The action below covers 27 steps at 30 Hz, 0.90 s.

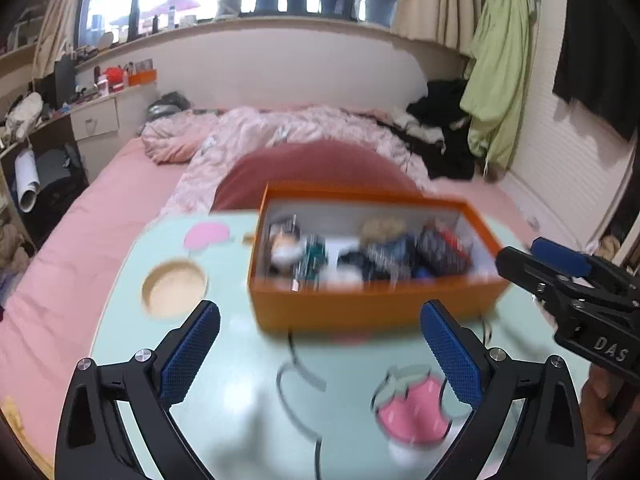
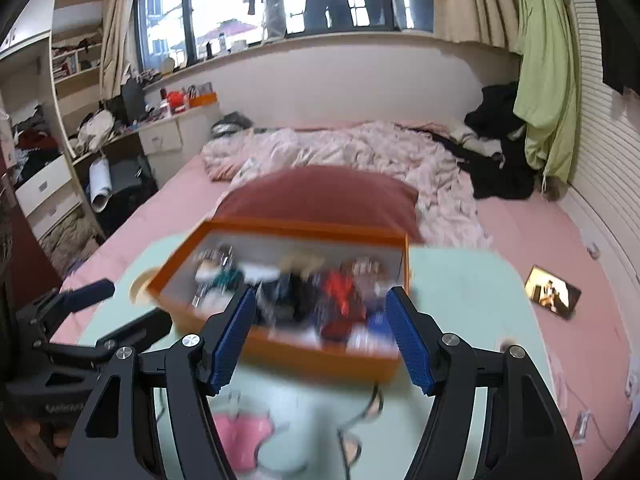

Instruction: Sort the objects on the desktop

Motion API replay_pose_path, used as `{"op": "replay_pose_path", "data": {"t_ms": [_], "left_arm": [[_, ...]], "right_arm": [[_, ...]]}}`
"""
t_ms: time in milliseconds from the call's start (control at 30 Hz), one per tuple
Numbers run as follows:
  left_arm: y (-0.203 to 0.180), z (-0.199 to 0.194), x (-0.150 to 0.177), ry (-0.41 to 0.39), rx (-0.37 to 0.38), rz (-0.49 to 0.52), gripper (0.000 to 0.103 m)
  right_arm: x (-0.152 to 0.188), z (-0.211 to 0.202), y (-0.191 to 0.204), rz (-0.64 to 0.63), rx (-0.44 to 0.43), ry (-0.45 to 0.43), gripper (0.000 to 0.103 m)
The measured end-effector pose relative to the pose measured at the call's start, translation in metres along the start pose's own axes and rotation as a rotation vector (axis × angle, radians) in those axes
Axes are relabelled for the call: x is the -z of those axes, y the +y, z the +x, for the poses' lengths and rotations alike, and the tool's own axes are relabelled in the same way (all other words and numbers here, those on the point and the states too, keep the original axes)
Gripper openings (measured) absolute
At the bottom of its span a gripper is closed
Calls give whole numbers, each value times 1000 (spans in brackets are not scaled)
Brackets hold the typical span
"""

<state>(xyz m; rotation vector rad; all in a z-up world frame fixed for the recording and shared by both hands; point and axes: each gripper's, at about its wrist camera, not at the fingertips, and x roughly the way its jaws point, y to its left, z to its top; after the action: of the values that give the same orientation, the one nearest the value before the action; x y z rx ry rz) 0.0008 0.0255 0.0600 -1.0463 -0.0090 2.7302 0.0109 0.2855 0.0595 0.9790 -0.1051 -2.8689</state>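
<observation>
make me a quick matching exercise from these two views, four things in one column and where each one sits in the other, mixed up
Things:
1. orange box
2. phone
3. dark red pillow
4. green garment

Places:
A. hanging by the curtain at the right wall
B. on the mint green table, full of small items
C. flat on the pink sheet, right of the table, screen lit
D. on the bed just behind the box

Pairs: 1-B, 2-C, 3-D, 4-A
</observation>
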Motion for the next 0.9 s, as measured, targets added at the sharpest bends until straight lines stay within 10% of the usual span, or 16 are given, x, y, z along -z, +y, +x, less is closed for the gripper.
{"op": "replay_pose_path", "data": {"t_ms": [433,667,900], "left_arm": [[6,49,44,204,-81,5,103],[6,47,50,194,-87,22,103],[8,46,54,191,-85,24,103]], "right_arm": [[79,31,-12,-15,91,228,68],[86,36,-13,-7,142,254,103],[86,28,-11,-8,138,247,103]]}}
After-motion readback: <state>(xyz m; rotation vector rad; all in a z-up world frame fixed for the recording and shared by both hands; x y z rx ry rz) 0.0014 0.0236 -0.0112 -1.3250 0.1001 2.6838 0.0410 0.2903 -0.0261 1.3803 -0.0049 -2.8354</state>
